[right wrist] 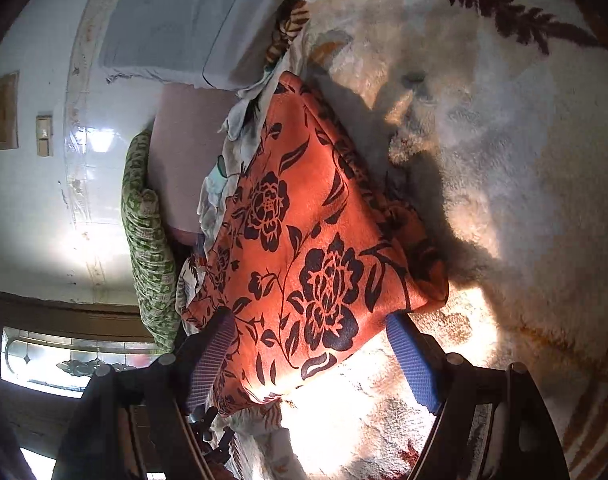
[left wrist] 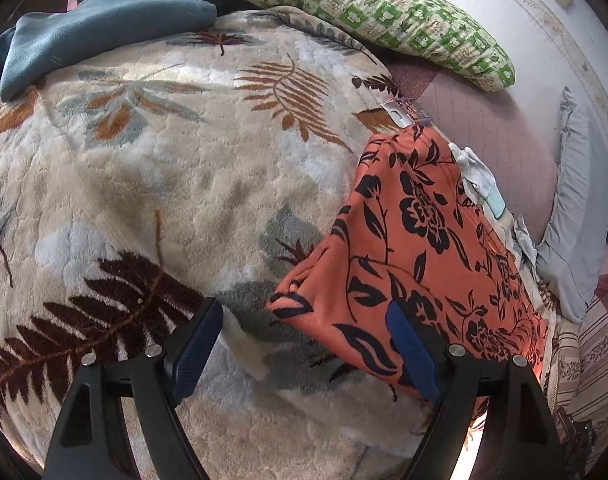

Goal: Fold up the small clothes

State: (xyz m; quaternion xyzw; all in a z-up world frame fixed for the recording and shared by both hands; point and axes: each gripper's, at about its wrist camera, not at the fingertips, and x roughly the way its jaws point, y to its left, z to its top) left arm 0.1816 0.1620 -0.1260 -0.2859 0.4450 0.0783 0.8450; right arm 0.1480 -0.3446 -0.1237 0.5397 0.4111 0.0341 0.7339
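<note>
An orange garment with a black floral print (left wrist: 415,248) lies folded into a flat block on a fluffy leaf-patterned blanket (left wrist: 152,184), toward the right side of the left wrist view. In the right wrist view the same garment (right wrist: 304,248) fills the centre, its near corner lit by sun.

The left gripper (left wrist: 304,344) stands wide open; its right finger overlaps the garment's near edge, though contact cannot be told, while the left finger hangs over bare blanket. The right gripper (right wrist: 311,360) is also spread wide, its two blue-padded fingers straddling the garment's near corner; whether either pad touches the cloth cannot be told.

The garment's left edge runs free over the blanket, with broad open blanket to the left and far. On its right edge pale small clothes (left wrist: 479,184) lie bunched against it. Beyond them sit a pink quilted mattress (left wrist: 495,128), a grey pillow (left wrist: 575,216) and a green patterned pillow (left wrist: 367,12). A blue-grey cloth (left wrist: 104,28) rests at the far left.
</note>
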